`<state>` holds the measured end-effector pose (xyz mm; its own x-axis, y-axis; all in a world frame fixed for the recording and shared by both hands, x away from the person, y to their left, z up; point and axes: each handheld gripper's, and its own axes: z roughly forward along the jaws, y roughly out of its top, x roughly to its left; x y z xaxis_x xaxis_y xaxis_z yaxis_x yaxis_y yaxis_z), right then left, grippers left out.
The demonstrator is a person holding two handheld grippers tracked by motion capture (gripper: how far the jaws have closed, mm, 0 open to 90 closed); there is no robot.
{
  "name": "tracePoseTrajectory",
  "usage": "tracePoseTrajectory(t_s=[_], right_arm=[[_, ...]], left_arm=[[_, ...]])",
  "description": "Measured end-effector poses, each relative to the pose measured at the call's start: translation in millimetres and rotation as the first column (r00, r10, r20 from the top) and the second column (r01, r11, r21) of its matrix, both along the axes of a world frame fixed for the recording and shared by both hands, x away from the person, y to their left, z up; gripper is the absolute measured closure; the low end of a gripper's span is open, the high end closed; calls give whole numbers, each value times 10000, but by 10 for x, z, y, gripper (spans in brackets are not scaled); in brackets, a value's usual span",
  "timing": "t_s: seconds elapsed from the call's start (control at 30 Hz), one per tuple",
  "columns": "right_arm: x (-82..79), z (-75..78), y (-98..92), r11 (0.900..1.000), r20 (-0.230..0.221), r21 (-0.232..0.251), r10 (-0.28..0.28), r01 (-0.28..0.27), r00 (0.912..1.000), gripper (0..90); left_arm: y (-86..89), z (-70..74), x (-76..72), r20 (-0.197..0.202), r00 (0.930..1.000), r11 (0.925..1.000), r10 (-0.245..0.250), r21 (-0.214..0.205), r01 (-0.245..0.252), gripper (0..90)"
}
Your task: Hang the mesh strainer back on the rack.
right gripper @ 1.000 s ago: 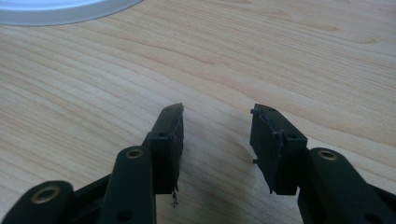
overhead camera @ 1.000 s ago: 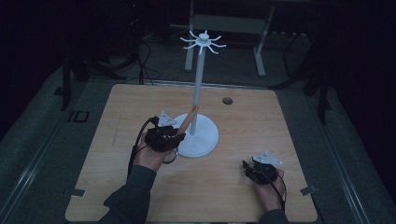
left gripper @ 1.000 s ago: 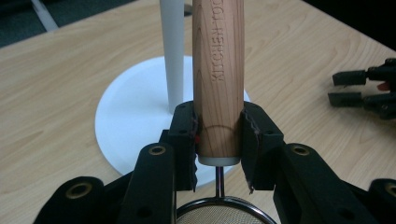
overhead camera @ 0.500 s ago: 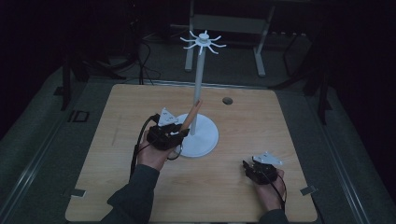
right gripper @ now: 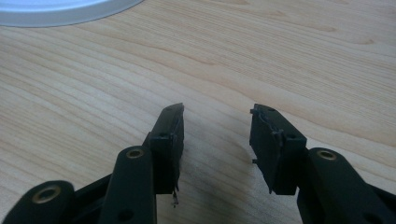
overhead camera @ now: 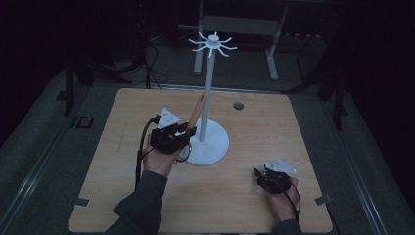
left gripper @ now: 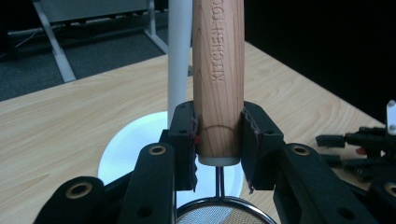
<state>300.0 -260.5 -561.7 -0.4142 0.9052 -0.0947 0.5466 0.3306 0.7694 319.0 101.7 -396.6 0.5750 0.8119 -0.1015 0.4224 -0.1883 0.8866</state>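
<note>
My left gripper point(overhead camera: 187, 132) point(left gripper: 218, 135) is shut on the lower end of a wooden handle point(overhead camera: 196, 110) point(left gripper: 218, 70) stamped "KITCHEN TOOL". The handle leans up towards the white pole point(overhead camera: 207, 88) point(left gripper: 179, 56) of a stand. Below the jaws hangs a round metal mesh strainer point(left gripper: 219, 215) joined to the handle. The stand has a round white base point(overhead camera: 215, 147) point(left gripper: 126, 149) and a ring of hooks point(overhead camera: 213, 44) on top. My right gripper point(overhead camera: 259, 174) point(right gripper: 217, 116) rests low on the table at the front right, open, with bare wood between its fingers.
The wooden table point(overhead camera: 293, 127) stands on a dark floor, with a small dark round hole point(overhead camera: 238, 105) behind the stand. Metal frame legs point(overhead camera: 271, 54) stand beyond the far edge. The stand's base edge point(right gripper: 60, 11) lies ahead of my right gripper.
My left gripper has risen slightly with the handle, which now stands steeper and closer to the pole. The right hand has not moved.
</note>
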Motion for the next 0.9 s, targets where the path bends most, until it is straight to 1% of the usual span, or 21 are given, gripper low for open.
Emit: tracePoseTrajectory(t_s=[0.17,0.4,0.57,0.8,0.9], right_arm=[[0,0,1,10000,-7,-11,7,-7,10000,544],[0,0,2,10000,-1,-5,5,-5,10000,544],[0,0,1,10000,-6,-1,6,-6,10000,543],[-1,-1,4,10000,4,-21,19,-19,10000,543],[-1,-1,6,10000,2,-29,25,-25,10000,543]], left_arm=[[28,53,-1,103,9999,9997,95,-248,-93,690],[33,120,-15,466,9988,9989,125,-451,-104,690],[34,174,-10,544,9985,9982,110,-595,-78,690],[32,242,-18,706,9974,9973,116,-738,-64,690],[34,266,-19,756,9971,9974,101,-716,-46,690]])
